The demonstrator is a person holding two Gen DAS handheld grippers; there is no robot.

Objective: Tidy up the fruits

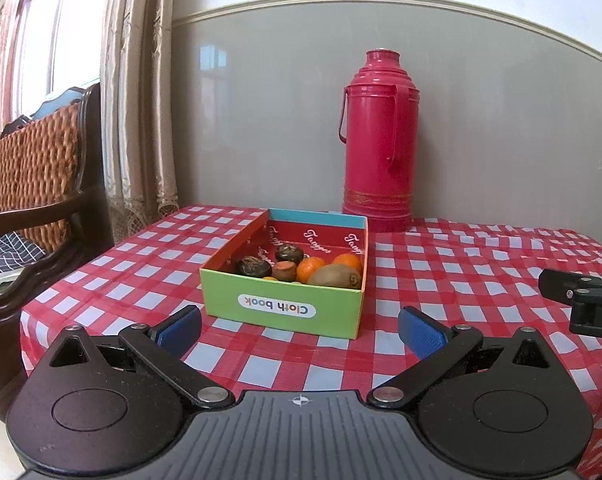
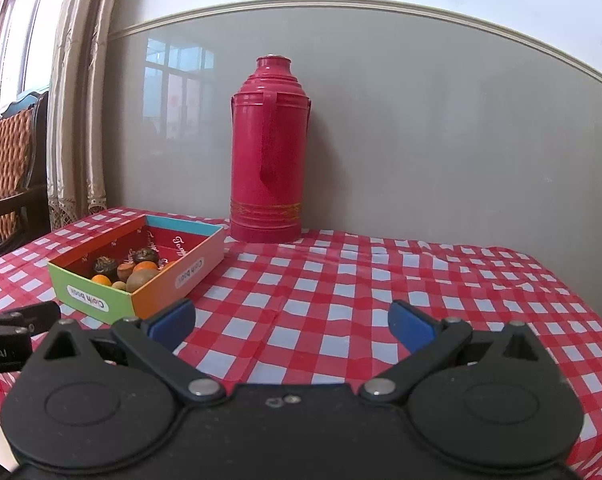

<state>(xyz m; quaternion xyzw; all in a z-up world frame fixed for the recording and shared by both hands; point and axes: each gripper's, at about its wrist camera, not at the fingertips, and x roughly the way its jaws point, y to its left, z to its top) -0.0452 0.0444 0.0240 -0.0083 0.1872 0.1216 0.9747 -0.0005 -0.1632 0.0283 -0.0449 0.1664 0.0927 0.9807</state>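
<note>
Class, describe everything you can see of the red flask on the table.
The flask is tall, glossy and red all over, looking like painted metal or plastic. It has a stepped shoulder, a narrow neck closed with a cap, a strap handle down one side, a thin bail at the shoulder, and gold bands near its base. It stands upright on the checked tablecloth close to the grey wall, behind the box of fruit and apart from it.
</note>
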